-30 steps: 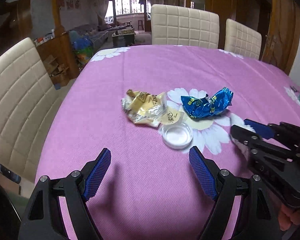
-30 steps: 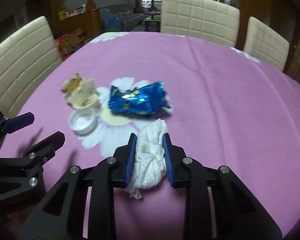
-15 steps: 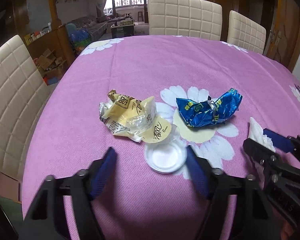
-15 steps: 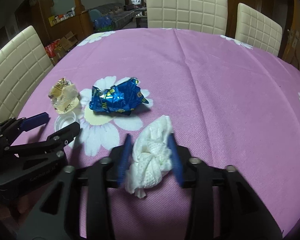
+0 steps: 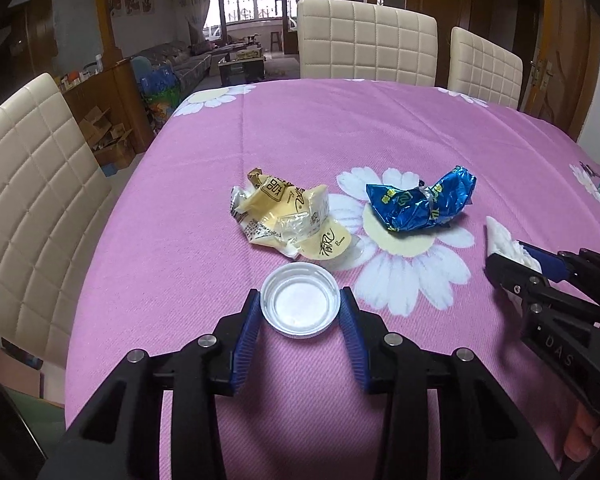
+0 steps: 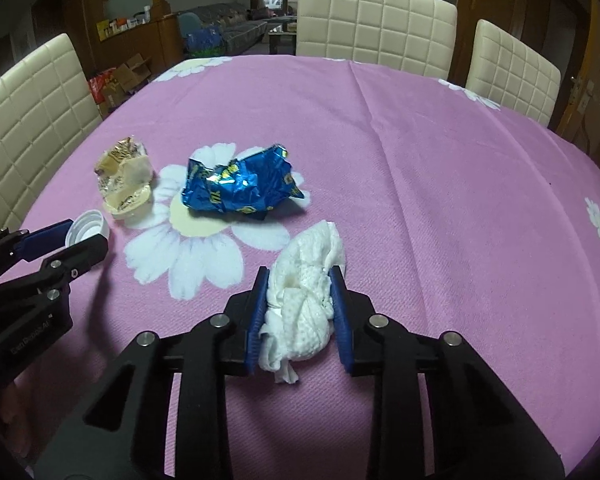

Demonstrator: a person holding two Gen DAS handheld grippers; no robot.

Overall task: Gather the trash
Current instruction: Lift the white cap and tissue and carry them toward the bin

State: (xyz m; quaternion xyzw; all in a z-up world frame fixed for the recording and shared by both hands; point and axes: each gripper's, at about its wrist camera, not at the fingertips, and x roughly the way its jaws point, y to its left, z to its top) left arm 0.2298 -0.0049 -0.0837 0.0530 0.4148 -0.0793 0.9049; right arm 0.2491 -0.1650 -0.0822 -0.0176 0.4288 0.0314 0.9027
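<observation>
My left gripper (image 5: pixel 300 304) is shut on a white plastic lid (image 5: pixel 300 305) that sits on the pink tablecloth; its blue pads touch both sides of the rim. The lid also shows in the right wrist view (image 6: pixel 88 229). My right gripper (image 6: pixel 300 284) is shut on a crumpled white tissue (image 6: pixel 306 300), seen at the right edge of the left wrist view (image 5: pixel 500 240). A crumpled yellow wrapper (image 5: pixel 284 216) and a crumpled blue foil wrapper (image 5: pixel 420 204) lie beyond the lid, both loose on the cloth.
The round table has a pink cloth with white daisies (image 5: pixel 340 128). Cream padded chairs stand at the left (image 5: pixel 28 184) and at the far side (image 5: pixel 364 44). A living room lies beyond.
My left gripper moved forward over the white lid and closed on it. My right gripper kept hold of the tissue and shifted slightly.
</observation>
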